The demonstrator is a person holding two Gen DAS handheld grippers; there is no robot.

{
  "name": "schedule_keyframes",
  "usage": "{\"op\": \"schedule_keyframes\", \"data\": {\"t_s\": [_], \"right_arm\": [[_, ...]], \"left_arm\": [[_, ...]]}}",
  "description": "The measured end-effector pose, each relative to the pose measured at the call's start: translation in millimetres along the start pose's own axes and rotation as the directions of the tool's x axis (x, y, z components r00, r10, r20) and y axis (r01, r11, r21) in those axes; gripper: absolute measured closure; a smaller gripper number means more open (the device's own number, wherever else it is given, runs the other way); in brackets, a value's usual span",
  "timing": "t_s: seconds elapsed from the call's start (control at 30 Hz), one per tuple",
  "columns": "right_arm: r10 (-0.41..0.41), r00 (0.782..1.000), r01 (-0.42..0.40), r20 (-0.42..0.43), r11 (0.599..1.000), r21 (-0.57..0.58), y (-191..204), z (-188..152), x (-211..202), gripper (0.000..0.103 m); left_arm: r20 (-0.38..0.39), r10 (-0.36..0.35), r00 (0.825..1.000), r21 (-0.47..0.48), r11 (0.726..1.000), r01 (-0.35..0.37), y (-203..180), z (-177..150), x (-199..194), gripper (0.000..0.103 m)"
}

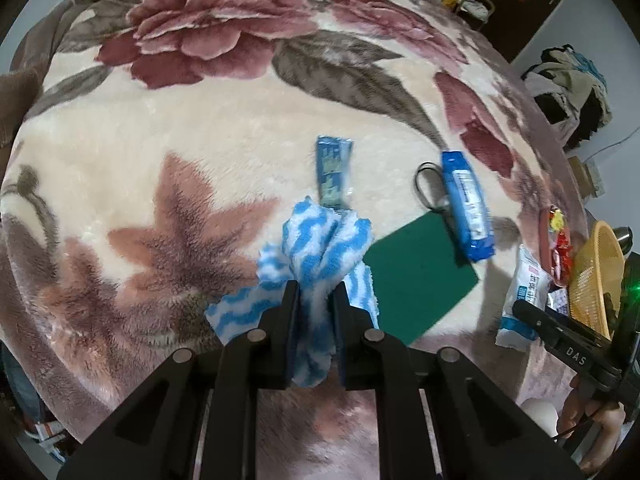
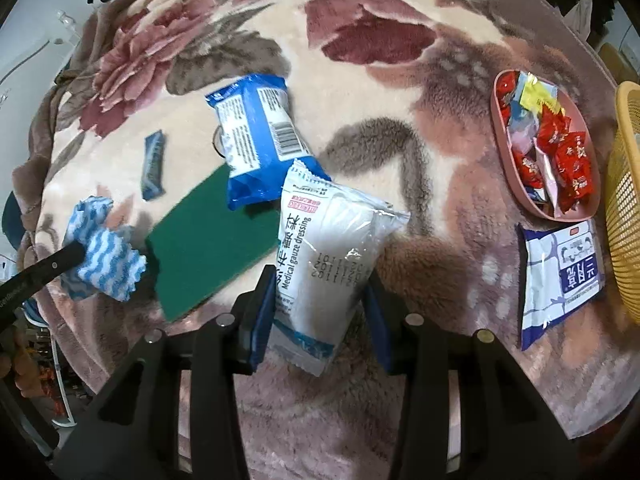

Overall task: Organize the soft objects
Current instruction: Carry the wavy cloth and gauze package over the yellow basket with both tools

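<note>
My left gripper [image 1: 314, 292] is shut on a blue-and-white wavy cloth [image 1: 324, 240], bunched up between the pads above the floral blanket; it also shows in the right wrist view [image 2: 106, 256]. My right gripper [image 2: 320, 280] has its jaws wide on either side of a white medical gauze pack [image 2: 328, 248]; the left pad touches it, the right pad stands just off it. The pack also shows in the left wrist view [image 1: 522, 300]. A green scouring pad [image 2: 208, 240] lies between the cloth and the pack.
A blue wipes pack [image 2: 256, 136], a small blue sachet [image 1: 332, 170] and scissors [image 1: 430, 188] lie on the blanket. A pink tray of sweets [image 2: 544, 148], a blue-white tissue pack [image 2: 560, 276] and a yellow basket [image 2: 624, 200] sit at the right.
</note>
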State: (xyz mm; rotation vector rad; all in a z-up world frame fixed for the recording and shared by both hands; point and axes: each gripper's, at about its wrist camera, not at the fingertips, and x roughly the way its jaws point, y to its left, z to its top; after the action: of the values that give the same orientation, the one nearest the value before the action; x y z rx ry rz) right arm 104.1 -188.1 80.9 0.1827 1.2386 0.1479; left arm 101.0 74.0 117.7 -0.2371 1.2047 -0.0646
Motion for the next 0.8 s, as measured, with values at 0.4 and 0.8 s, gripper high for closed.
{"op": "schedule_keyframes", "data": {"t_s": [0.4, 0.8], "right_arm": [[0.032, 0.998, -0.032, 0.056, 0.999, -0.001, -1.2, -1.5, -35.4, 0.061], [0.029, 0.993, -0.032, 0.111, 0.999, 0.028, -27.4, -0.7, -71.1, 0.061]], "left_arm": [[0.048, -0.007, 0.999, 0.061, 0.998, 0.004, -32.6, -0.8, -35.0, 0.089], [0.071, -0.015, 0.997, 0.133, 0.991, 0.005, -79.6, 1.4, -52.8, 0.089]]}}
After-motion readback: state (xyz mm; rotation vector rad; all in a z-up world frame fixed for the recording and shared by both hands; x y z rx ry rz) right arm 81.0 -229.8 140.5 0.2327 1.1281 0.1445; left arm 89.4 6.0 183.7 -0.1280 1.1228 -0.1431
